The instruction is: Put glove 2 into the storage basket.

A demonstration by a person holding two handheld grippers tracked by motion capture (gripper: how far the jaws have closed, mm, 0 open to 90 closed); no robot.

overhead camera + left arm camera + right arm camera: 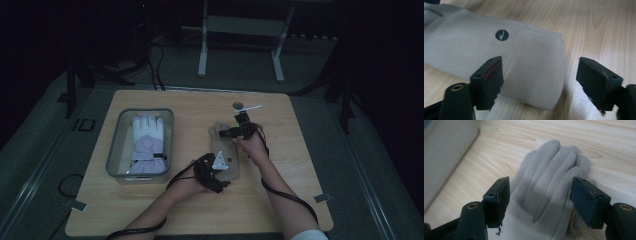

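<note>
Leftmost, one grey bin (114, 150) holding one white glove (147, 142). Mid-tabletop (295, 200), one beige glove (226, 150) lies flat. Left claw (549, 77) gapes over its cuff, gripping nothing; right claw (540, 200) gapes over the fingers, empty. Risk: thin fabric may slip from a shallow pinch or bunch up, one end dragging.

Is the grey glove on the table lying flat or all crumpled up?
Flat. The grey glove lies spread on the wooden table, its fingers straight and its cuff smooth.
</note>
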